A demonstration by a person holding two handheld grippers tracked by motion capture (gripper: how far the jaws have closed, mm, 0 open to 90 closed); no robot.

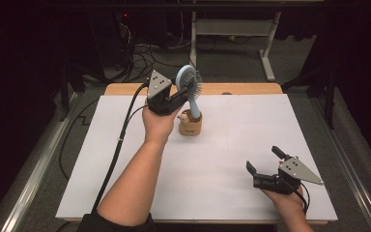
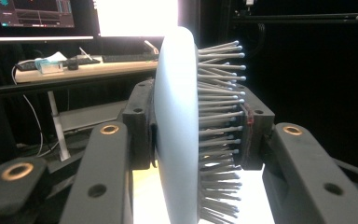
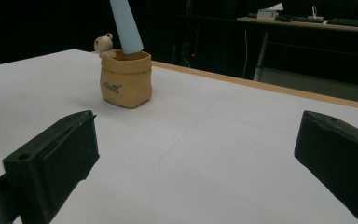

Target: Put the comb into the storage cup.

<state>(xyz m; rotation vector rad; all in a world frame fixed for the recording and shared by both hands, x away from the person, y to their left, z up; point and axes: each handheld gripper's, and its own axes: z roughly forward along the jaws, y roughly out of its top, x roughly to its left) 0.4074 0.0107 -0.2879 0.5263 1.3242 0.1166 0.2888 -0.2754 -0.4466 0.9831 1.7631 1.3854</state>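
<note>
Bright table, dark room, soft focus throughout.

Light falls from above on the white table (image 1: 222, 159), which glows against a near-black room; shadows under the hands and beside the pot (image 1: 190, 124) are faint and short. In the left gripper view a monitor (image 2: 137, 17) at the top edge blows out to pure white, and the brush (image 2: 179, 135) up close is soft. The right gripper view's near jaws are blurred, and its background is murky and grainy.
</note>
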